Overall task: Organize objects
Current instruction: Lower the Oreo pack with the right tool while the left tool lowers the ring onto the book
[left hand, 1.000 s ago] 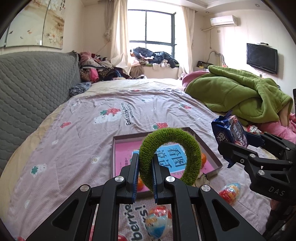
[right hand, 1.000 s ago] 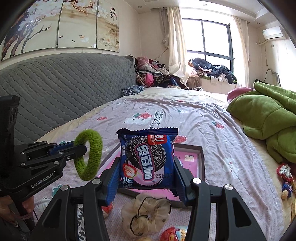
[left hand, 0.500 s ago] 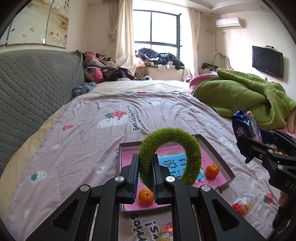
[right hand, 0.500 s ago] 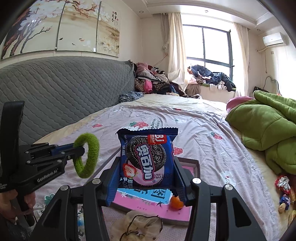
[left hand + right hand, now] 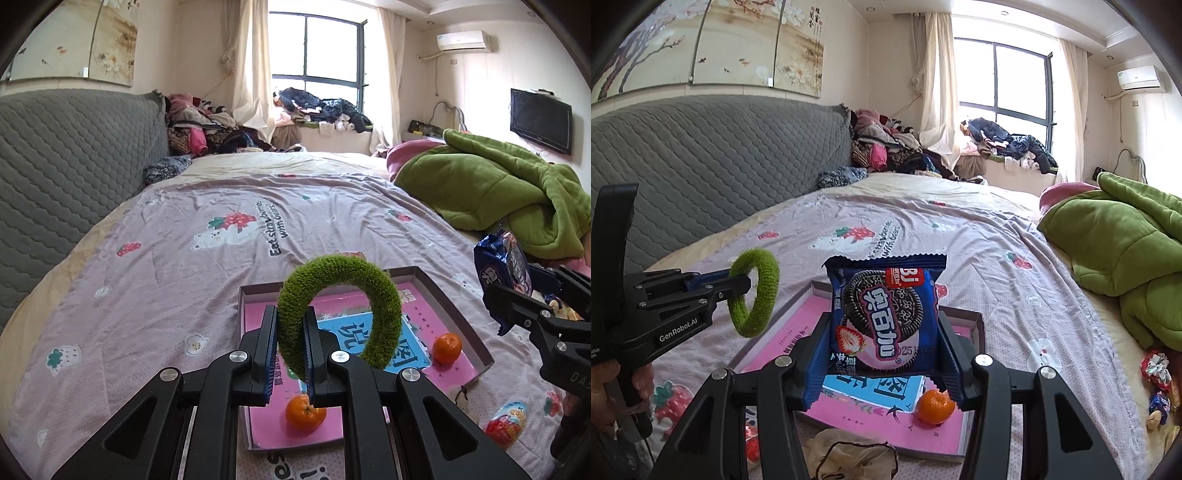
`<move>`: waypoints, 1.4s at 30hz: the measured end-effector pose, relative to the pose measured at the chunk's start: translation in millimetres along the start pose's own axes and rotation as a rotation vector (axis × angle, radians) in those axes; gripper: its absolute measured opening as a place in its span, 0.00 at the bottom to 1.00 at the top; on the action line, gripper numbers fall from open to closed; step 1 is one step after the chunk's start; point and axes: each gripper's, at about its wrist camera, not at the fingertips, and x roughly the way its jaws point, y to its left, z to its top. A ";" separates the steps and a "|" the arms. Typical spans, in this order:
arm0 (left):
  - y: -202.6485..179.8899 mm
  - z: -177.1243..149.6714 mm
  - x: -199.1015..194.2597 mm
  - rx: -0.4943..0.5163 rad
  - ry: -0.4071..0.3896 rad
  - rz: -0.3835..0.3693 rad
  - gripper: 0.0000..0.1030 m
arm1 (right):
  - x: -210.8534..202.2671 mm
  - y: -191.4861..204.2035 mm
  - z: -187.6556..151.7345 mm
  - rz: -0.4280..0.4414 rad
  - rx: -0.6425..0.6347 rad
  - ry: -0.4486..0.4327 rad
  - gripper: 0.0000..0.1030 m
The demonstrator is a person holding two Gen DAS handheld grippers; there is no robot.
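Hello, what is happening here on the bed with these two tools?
A person is tidying loose items on the bed with a handheld gripper in each hand. The left gripper is shut on a fuzzy green ring, and the right gripper grips a blue cookie packet. Both items hang above a shallow box with a pink bottom, where two small oranges already lie. Neither item is set down yet.

Left gripper [image 5: 290, 354] pointing forward and slightly downward, jaws pinching green ring [image 5: 338, 314]. Right gripper [image 5: 884, 354] alongside at right, angling down likewise, jaws clamping cookie packet [image 5: 884, 314]. Hand [image 5: 605, 391] gripping left handle.
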 end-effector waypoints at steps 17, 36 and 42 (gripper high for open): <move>10.8 -19.5 55.7 -0.014 0.097 0.020 0.12 | 56.6 0.5 -24.6 0.059 0.007 0.169 0.51; 13.1 -37.6 101.1 -0.010 0.180 0.020 0.12 | 102.1 8.1 -60.5 0.048 0.019 0.376 0.51; 12.2 -41.8 108.3 -0.001 0.202 0.024 0.13 | 109.8 6.9 -66.4 0.044 0.036 0.424 0.51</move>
